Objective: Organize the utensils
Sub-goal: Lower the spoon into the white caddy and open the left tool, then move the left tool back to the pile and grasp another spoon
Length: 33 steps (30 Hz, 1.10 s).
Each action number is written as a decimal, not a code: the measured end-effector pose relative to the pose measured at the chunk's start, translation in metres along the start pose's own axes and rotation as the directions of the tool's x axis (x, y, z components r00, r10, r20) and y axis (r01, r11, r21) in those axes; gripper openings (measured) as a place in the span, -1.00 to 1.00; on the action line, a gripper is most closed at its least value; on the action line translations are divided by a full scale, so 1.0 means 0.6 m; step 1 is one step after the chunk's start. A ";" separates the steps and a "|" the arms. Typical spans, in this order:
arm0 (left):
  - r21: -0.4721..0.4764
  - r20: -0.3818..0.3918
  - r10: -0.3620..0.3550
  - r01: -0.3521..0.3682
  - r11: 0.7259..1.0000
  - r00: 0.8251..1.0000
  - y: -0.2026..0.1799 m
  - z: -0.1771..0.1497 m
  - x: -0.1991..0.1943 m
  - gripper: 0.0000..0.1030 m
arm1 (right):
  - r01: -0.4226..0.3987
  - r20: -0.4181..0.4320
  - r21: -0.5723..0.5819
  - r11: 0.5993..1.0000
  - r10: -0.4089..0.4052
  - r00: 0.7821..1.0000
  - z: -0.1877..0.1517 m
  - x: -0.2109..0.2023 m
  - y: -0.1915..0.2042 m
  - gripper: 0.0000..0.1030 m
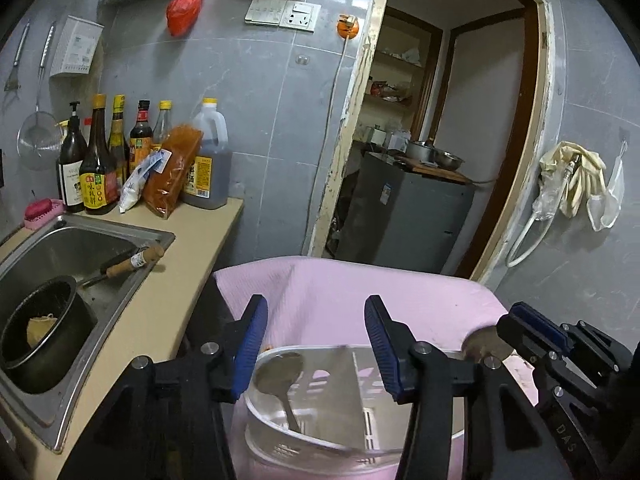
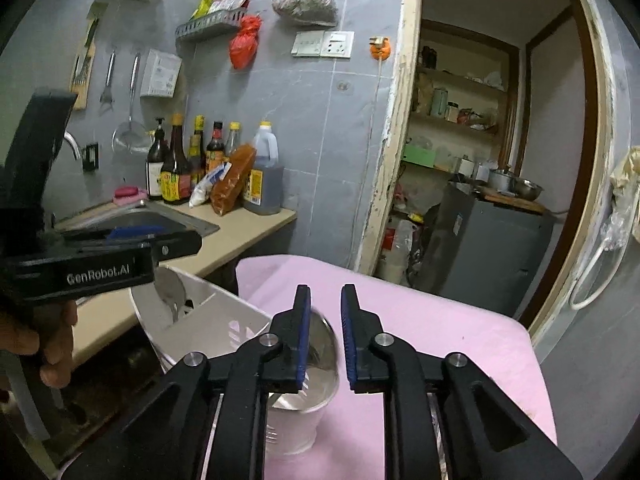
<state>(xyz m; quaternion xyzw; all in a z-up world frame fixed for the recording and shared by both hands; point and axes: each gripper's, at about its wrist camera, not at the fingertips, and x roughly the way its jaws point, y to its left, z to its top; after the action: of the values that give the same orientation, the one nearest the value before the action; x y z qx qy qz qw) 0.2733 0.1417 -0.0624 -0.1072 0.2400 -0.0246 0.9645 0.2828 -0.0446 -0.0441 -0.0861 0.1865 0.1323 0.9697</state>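
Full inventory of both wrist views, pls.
utensil holder: 1, white, on the pink cloth
spoons: 2, metal; one in the holder, one between the right claw's pads
pink cloth: 1, covers the table
sink: 1, steel, set in the counter
pot: 1, dark, in the sink
wooden-handled tool: 1, on the sink's rim
bottles: about six, mostly dark, back of the counter
red bag: 1, hung on the wall
strainer: 1, metal, on the wall
gloves: cream, right wall
hand: 1, holds the left claw's handle
left claw: open, above the holder
right claw: spoon blurred, grip unclear
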 end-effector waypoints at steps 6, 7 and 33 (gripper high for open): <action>0.001 0.015 -0.002 0.002 1.000 1.000 -0.022 0.012 -0.026 0.08 | 0.003 0.045 0.104 0.995 -0.008 0.999 0.020 -0.043 -0.050 -0.34; 0.000 0.020 -0.004 0.004 1.000 1.000 -0.027 0.015 -0.030 0.11 | 0.007 0.056 0.120 0.993 -0.014 0.998 0.022 -0.052 -0.060 -0.27; 0.104 0.229 -0.046 0.023 0.994 0.972 -0.289 -0.016 -0.102 0.98 | 0.202 0.145 0.237 0.950 -0.240 0.960 -0.036 -0.210 -0.342 0.92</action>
<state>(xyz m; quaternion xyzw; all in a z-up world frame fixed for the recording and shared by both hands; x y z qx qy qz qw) 0.2156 -0.0231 -0.0047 -0.0646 0.1229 -0.0409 0.9895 0.2222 -0.2727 0.0085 0.0132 0.1049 0.0081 0.9944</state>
